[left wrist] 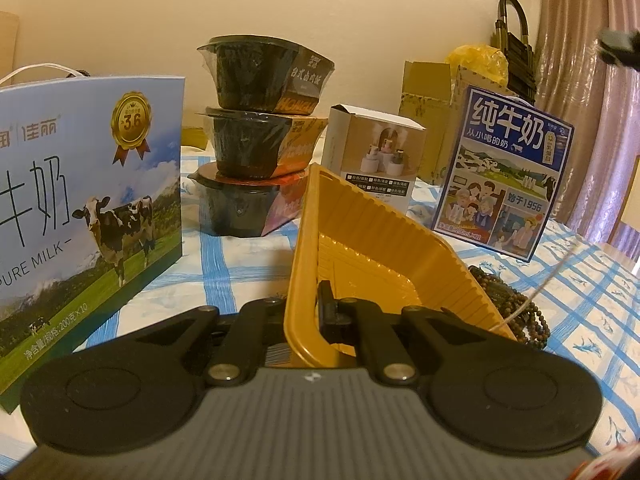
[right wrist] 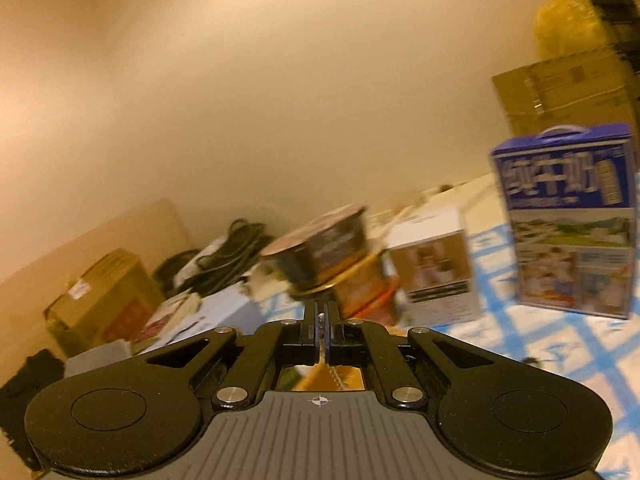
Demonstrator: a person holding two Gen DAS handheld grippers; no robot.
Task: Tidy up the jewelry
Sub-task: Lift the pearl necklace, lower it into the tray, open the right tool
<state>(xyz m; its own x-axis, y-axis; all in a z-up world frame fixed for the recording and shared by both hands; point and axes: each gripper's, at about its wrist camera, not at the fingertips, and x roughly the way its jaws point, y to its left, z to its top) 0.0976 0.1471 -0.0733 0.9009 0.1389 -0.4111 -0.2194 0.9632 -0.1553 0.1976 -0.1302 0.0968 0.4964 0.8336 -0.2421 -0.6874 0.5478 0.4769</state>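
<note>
My left gripper [left wrist: 308,312] is shut on the near rim of a yellow ribbed plastic tray [left wrist: 360,240], which it holds tilted up off the checked tablecloth. A dark beaded necklace [left wrist: 508,300] lies on the cloth just right of the tray. A thin silver chain [left wrist: 544,280] runs taut from beside the tray up to the right. My right gripper [right wrist: 321,320] is raised in the air, tilted, and shut on that thin chain [right wrist: 334,376], which hangs down below its fingers. The right wrist view is blurred.
A large blue milk carton [left wrist: 80,208] stands at the left. Three stacked black bowls [left wrist: 256,140] and a small white box [left wrist: 372,152] stand behind the tray. A blue milk box [left wrist: 508,176] stands at the right, with cardboard boxes [left wrist: 428,92] behind.
</note>
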